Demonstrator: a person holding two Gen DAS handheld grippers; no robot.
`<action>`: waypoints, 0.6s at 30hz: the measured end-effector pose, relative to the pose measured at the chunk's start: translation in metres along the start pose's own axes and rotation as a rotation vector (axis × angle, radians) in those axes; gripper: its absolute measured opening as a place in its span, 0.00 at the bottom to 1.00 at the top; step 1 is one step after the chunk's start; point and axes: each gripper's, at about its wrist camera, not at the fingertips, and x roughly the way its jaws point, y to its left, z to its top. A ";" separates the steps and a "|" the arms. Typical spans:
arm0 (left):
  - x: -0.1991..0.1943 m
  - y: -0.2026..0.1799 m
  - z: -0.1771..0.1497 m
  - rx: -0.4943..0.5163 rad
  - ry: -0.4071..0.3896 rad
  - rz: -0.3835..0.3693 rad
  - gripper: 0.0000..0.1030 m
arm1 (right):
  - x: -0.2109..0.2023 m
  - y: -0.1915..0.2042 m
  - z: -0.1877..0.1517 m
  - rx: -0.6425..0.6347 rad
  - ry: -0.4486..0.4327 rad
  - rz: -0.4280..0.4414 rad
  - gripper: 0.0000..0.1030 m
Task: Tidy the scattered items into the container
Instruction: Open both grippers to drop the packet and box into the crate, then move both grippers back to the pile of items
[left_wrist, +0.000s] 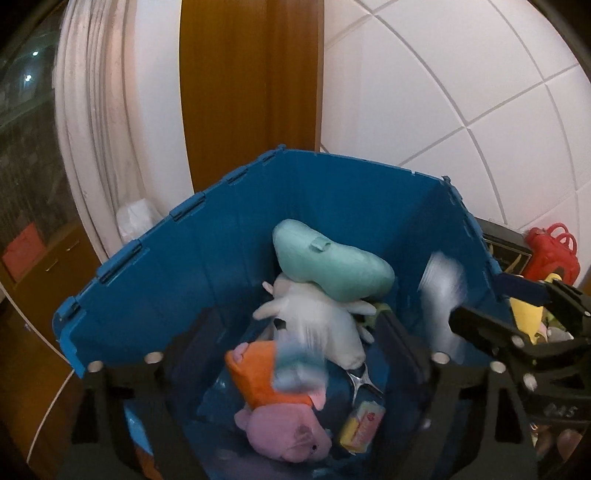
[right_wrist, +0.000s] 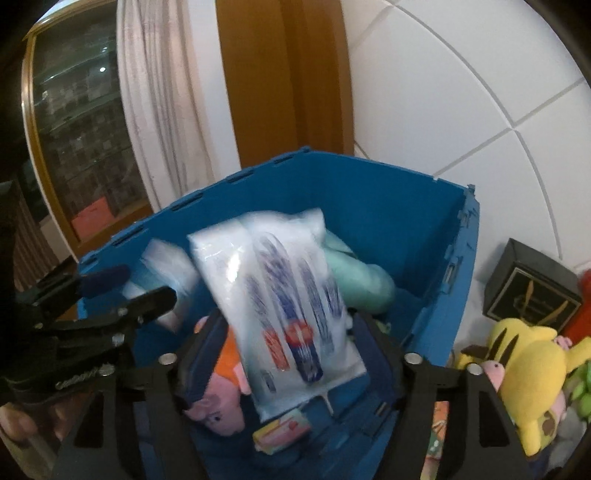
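Both grippers hang over the blue container (right_wrist: 436, 236), jaws spread wide and gripping nothing. Between the right gripper (right_wrist: 291, 360) fingers, a white plastic packet (right_wrist: 291, 306) with blue and red print is blurred and clear of the pads, over the toys inside. Between the left gripper (left_wrist: 295, 358) fingers a smaller blurred packet (left_wrist: 299, 365) hangs over a pink plush (left_wrist: 284, 432) in orange, which lies at the container's near end beside a yellow packet (left_wrist: 362, 424). Further in lie a white plush (left_wrist: 314, 314) and, on top of it, a mint-green plush (left_wrist: 328, 258). Outside the container, to its right, sit a yellow plush (right_wrist: 524, 373), a black box (right_wrist: 528, 291) and a red toy (left_wrist: 550, 254). Behind stand a white tiled wall (left_wrist: 461, 92) and a wooden panel (left_wrist: 251, 74).
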 end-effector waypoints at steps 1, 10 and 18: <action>0.003 0.000 0.000 0.001 0.005 -0.012 0.86 | 0.001 -0.001 -0.001 0.002 0.000 -0.003 0.94; 0.014 -0.003 -0.005 -0.019 0.034 -0.033 0.86 | -0.013 -0.009 -0.012 0.019 -0.040 -0.050 1.00; -0.018 -0.049 -0.018 0.044 -0.028 -0.109 0.86 | -0.070 -0.052 -0.058 0.126 -0.092 -0.155 1.00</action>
